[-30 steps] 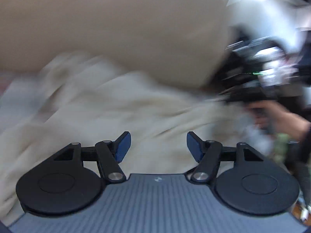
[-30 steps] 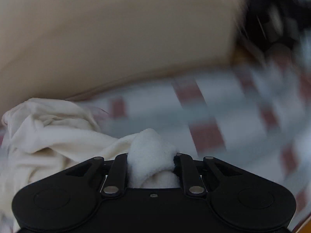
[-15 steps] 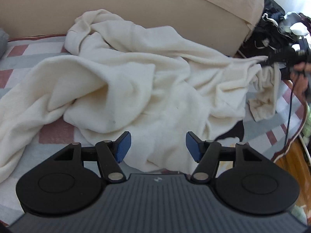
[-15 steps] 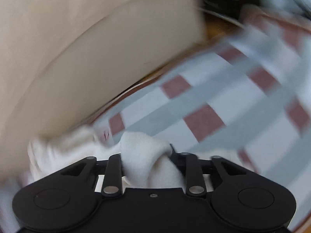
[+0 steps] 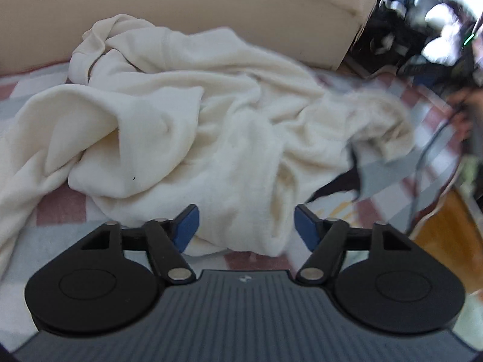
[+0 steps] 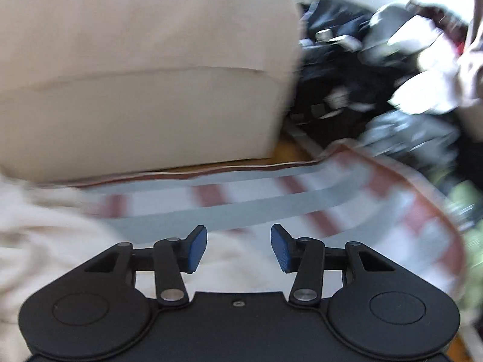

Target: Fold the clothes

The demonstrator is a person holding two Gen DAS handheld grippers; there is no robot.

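A crumpled cream fleece garment point(image 5: 193, 126) lies in a heap on a checked blanket point(image 5: 57, 208) of grey, white and red squares. My left gripper point(image 5: 246, 226) hovers open over the garment's near edge, blue pads apart with cloth showing between them, not pinched. In the right wrist view the garment point(image 6: 45, 235) lies blurred at the lower left. My right gripper point(image 6: 239, 247) is open above the blanket point(image 6: 247, 205), with nothing held between its blue pads.
A beige sofa or mattress block point(image 5: 211, 6) backs the blanket, seen too as the beige block point(image 6: 135, 75). Dark bags and clutter point(image 6: 362, 69) pile at the right. A person's hand point(image 5: 462, 111) and bare wooden floor point(image 5: 446, 226) show at the right edge.
My right gripper opened and let go of the cream cloth it had pinched, then swung right. The garment's right end dropped onto the blanket. My left gripper stayed open, shifting slightly closer.
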